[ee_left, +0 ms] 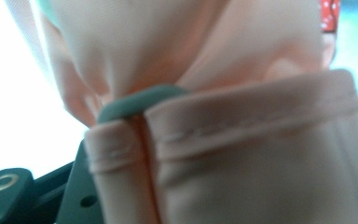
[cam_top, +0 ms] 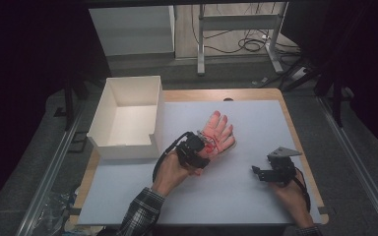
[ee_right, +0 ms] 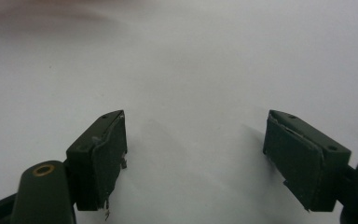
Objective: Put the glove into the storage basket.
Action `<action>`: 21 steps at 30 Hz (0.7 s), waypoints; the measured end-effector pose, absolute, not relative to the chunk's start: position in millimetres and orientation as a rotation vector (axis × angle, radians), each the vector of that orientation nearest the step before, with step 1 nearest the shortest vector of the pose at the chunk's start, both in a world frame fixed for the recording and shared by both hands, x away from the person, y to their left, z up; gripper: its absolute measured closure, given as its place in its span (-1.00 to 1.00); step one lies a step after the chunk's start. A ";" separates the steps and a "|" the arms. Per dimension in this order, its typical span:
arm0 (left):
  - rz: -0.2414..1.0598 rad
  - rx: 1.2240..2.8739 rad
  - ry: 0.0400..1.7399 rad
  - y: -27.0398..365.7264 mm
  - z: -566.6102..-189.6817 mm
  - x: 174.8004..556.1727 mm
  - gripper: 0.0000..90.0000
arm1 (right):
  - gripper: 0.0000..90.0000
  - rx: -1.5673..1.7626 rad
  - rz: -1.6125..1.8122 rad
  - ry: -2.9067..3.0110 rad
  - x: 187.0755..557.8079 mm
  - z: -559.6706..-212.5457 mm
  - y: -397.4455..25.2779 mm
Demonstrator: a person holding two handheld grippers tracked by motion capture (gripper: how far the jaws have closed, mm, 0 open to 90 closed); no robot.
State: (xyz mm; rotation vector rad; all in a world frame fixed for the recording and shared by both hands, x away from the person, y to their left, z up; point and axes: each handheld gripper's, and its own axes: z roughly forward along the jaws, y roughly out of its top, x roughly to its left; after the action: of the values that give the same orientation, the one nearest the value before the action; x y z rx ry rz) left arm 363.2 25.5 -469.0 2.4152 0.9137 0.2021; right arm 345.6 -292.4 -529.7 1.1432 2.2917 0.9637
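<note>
Up close, left claw [cam_top: 205, 142] grips glove [ee_left: 242, 140].

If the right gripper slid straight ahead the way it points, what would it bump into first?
Probably nothing soon. The right gripper is open and faces bare white table mat; the way looks free there. A faint pinkish blur at the far top edge may be the pink glove, but depth is unclear.

I see a glove [ee_left: 242, 140] of smooth, matt peach cloth with stitched hems, pinched in my left gripper [cam_top: 200, 145]. The right gripper [ee_right: 196, 158] has matt, scuffed dark pads. A matt white sheet covers the wood-edged desk [cam_top: 256, 93].
</note>
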 end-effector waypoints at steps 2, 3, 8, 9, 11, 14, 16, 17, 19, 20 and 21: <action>0.206 2.417 0.921 27.0 -464.2 365.9 0.09 | -0.52 1.139 0.964 2.291 345.8 -529.8 -292.5; 0.206 2.417 0.921 27.0 -464.2 365.9 0.09 | -0.52 1.139 0.964 2.291 345.8 -529.8 -292.5; 0.221 2.426 0.929 28.3 -454.6 369.6 0.08 | -0.52 1.143 0.963 2.291 345.6 -529.8 -292.3; 0.224 2.428 0.928 28.5 -453.0 370.2 0.08 | -0.52 1.143 0.963 2.292 345.6 -529.7 -292.4; 0.227 2.427 0.933 30.1 -447.0 372.6 0.08 | -0.52 1.142 0.962 2.291 345.6 -529.8 -292.4; 0.233 2.425 0.944 32.5 -441.5 376.1 0.08 | -0.52 1.141 0.962 2.293 345.5 -529.7 -292.4; 0.233 2.422 0.949 33.5 -439.6 377.5 0.08 | -0.52 1.144 0.963 2.293 345.4 -529.8 -292.3; 0.233 2.420 0.954 34.6 -437.6 378.9 0.08 | -0.52 1.145 0.964 2.293 345.4 -529.7 -292.3; 0.230 2.420 0.965 36.6 -433.2 381.9 0.08 | -0.52 1.146 0.963 2.293 345.4 -529.6 -292.3; 0.236 2.426 0.974 38.6 -429.0 385.0 0.08 | -0.52 1.146 0.964 2.293 345.3 -529.7 -292.2; 0.240 2.424 0.982 39.6 -426.8 386.5 0.08 | -0.52 1.145 0.963 2.293 345.4 -529.8 -292.2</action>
State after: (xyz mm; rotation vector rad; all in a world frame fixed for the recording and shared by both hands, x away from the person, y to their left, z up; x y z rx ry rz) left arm 386.5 39.6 -426.8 2.4241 0.9816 0.2395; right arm 345.4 -292.2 -529.8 1.1452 2.2927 0.9630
